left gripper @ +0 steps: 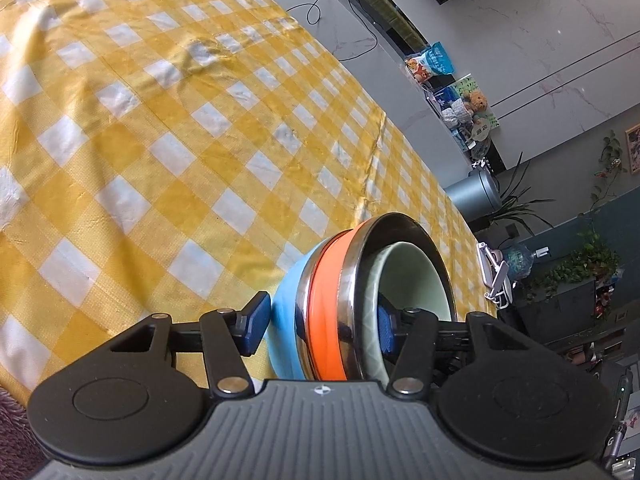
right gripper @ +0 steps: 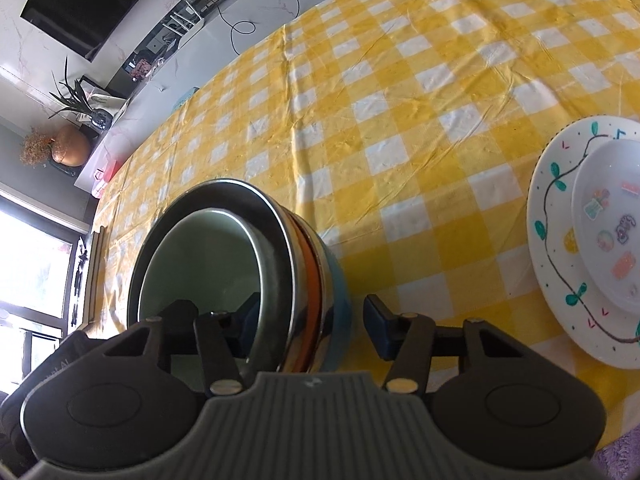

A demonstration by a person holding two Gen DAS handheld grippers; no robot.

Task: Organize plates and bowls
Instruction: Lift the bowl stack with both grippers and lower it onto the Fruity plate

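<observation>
A nested stack of bowls [left gripper: 328,304] stands on the yellow checked tablecloth [left gripper: 160,140]: light blue outside, then orange, a steel bowl, and a pale green bowl [left gripper: 412,280] innermost. My left gripper [left gripper: 320,324] straddles the stack's rim, one pad outside the blue bowl, one inside the green one, with a gap at the outer pad. My right gripper [right gripper: 316,320] straddles the same stack [right gripper: 304,276] on its other side, likewise open. Two stacked plates [right gripper: 560,240] lie to the right in the right wrist view.
The tablecloth [right gripper: 400,120] covers a wide table. Beyond its far edge are a floor with cables [left gripper: 352,12], a low shelf with toys [left gripper: 460,92], plants [left gripper: 572,264] and a TV [right gripper: 88,0].
</observation>
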